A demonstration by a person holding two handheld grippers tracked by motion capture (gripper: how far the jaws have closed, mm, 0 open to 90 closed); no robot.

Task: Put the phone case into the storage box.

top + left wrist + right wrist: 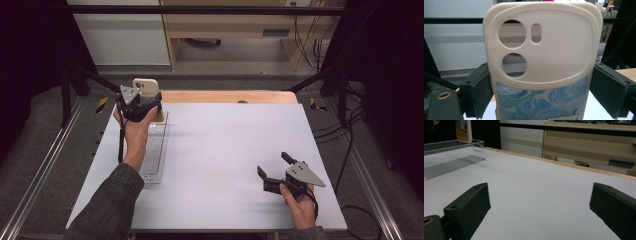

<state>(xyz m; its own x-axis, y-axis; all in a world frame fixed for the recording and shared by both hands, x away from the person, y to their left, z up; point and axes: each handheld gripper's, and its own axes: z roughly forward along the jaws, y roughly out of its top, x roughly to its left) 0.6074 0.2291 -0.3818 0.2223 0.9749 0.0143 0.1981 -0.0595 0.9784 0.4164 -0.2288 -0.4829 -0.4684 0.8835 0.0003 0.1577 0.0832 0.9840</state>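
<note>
From the high view, a white desk point(225, 160) with a pale wooden far edge stands on grey carpet, dark frame rails around it, and a light wood cabinet and white panel stand behind. A clear tray point(156, 150) lies along the desk's left side. The left gripper point(142, 102) holds a cream phone case point(146, 87) upright above the tray's far end. The right gripper point(272, 167) rests near the desk's front right, jaws apart.

In the left gripper view, the jaws are clamped on the phone case point(544, 62) from both sides. Its cream top has two round holes and a slot; below is a swirled blue painted pattern. No writing can be read.

In the right gripper view, the jaws stand wide apart over bare white desk point(536, 195). The tray point(454, 155) sits far left, with the case's point(464, 130) lower end above it.
</note>
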